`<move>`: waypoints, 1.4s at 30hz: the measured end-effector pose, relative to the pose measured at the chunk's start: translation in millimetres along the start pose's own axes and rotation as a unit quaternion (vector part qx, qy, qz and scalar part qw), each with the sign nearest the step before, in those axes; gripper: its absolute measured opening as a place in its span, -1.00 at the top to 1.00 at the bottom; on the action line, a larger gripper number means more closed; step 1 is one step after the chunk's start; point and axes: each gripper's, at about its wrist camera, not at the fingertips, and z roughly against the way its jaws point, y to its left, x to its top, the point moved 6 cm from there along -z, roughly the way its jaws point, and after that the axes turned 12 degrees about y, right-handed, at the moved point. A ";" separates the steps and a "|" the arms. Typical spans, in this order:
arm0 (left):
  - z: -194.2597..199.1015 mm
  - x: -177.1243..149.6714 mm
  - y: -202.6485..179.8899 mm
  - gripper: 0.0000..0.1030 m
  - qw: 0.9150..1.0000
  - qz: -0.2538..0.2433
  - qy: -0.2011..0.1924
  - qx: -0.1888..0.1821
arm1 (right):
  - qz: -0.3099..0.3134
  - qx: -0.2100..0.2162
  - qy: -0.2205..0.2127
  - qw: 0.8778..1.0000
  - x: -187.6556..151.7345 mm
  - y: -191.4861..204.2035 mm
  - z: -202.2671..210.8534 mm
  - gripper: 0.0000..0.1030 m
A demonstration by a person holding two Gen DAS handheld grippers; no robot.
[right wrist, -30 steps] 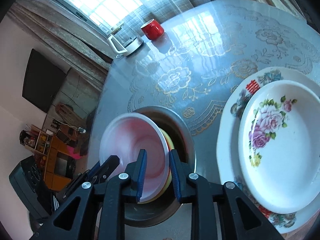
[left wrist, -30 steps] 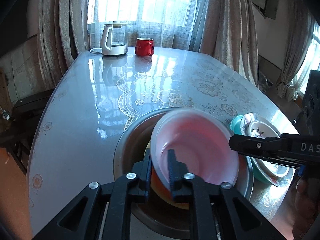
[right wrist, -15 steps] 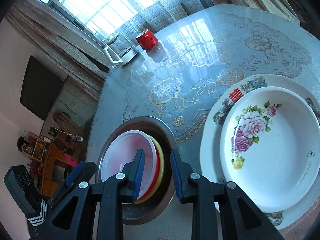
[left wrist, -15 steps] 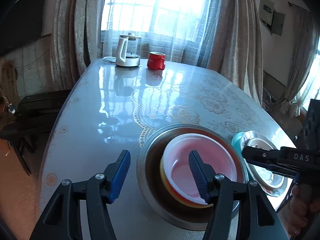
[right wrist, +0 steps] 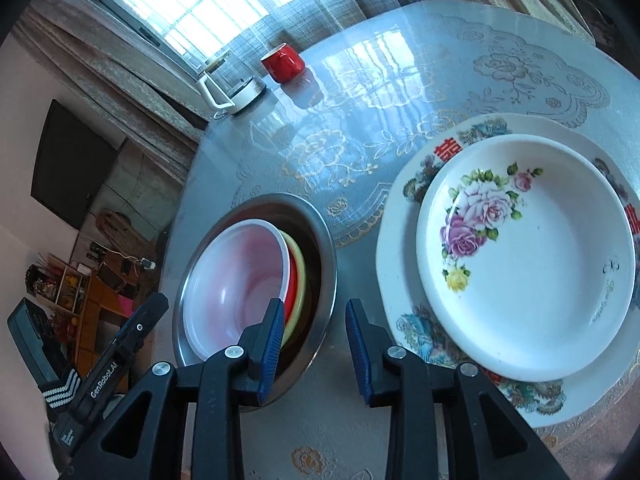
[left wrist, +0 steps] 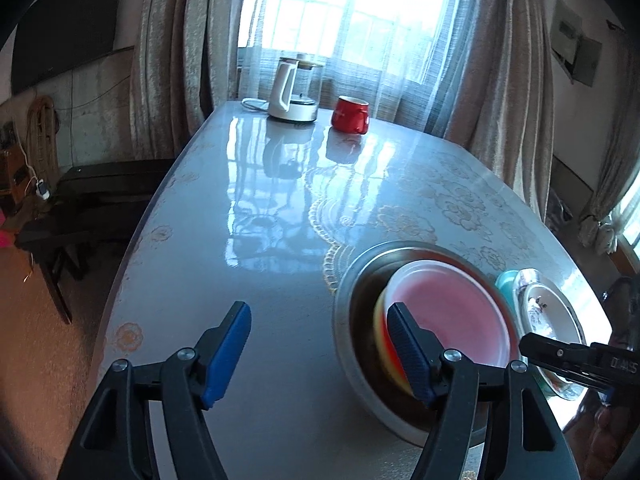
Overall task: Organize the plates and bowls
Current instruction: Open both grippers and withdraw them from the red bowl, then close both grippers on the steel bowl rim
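A pink bowl lies nested on a red and a yellow bowl inside a steel basin on the table. My left gripper hovers over the basin's near left rim. Its jaws are opening, with only table and basin rim between them, and the right finger overlaps the bowl stack. My right gripper sits above the basin's right rim beside the pink bowl. Its jaws are opening a little and grip nothing. A white flowered plate rests on a larger patterned plate to the right.
A white kettle and a red mug stand at the table's far end by the window. A teal dish holding a shiny plate sits right of the basin. A dark bench stands beyond the table's left edge.
My left gripper has let go of the pink bowl, opened wide and drawn back. The bowl, tilted before, now lies level in the stack. My right gripper's jaws have parted slightly.
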 end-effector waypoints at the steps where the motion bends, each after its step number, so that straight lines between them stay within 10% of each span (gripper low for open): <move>1: -1.0 -1.2 1.6 -0.38 1.000 0.003 0.004 -0.002 | 0.002 0.000 0.002 1.000 -0.8 0.6 -0.7 0.38; 25: -18.4 -13.4 -12.2 0.51 0.989 -0.060 0.103 -0.085 | 0.016 -0.026 0.031 0.999 -0.6 3.0 -24.2 0.40; 42: -15.9 -16.6 -16.3 0.52 0.986 -0.102 0.090 -0.096 | 0.037 -0.013 0.043 0.998 -2.6 8.8 -38.0 0.64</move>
